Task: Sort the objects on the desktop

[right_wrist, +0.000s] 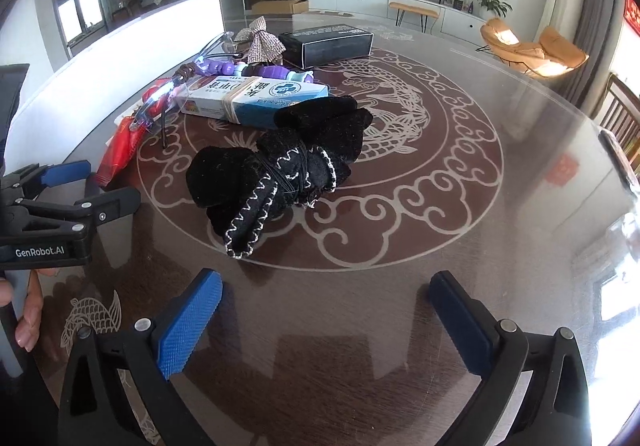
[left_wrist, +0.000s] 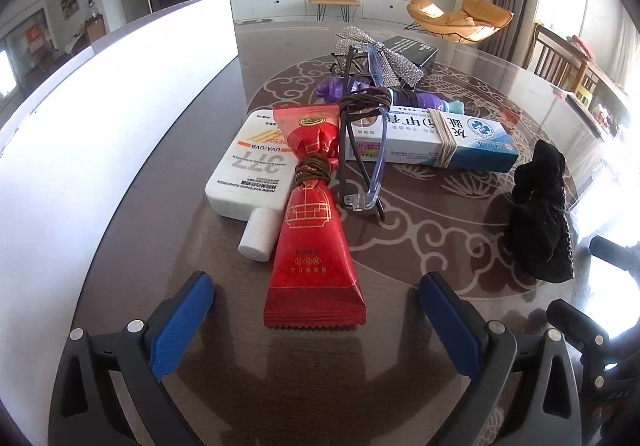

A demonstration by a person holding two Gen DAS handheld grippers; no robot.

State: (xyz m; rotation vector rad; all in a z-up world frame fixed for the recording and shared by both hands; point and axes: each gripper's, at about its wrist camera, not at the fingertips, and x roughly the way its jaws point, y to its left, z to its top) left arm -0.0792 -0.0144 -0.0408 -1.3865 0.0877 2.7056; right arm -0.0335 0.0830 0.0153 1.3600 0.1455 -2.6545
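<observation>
My left gripper (left_wrist: 316, 310) hangs open just above the table, its blue pads either side of the near end of a red snack packet (left_wrist: 314, 258) tied with brown cord, not touching it. Beyond lie a white sunscreen bottle (left_wrist: 250, 170), clear-framed glasses (left_wrist: 362, 150), a blue-and-white medicine box (left_wrist: 440, 136) with rubber bands, a purple toy (left_wrist: 420, 98), a rhinestone bow (left_wrist: 384, 54) and a black box (left_wrist: 410, 50). My right gripper (right_wrist: 326, 310) is open, short of a black velvet bow (right_wrist: 280, 170). The left gripper (right_wrist: 60, 186) shows at the left edge of the right wrist view.
A tall white panel (left_wrist: 120, 118) stands along the left of the round glass-topped table (right_wrist: 440, 246). A person's fingers (right_wrist: 28, 318) hold the left gripper's handle. Wooden chairs (left_wrist: 560, 58) stand at the far right edge. The black bow (left_wrist: 540, 214) lies right of the left gripper.
</observation>
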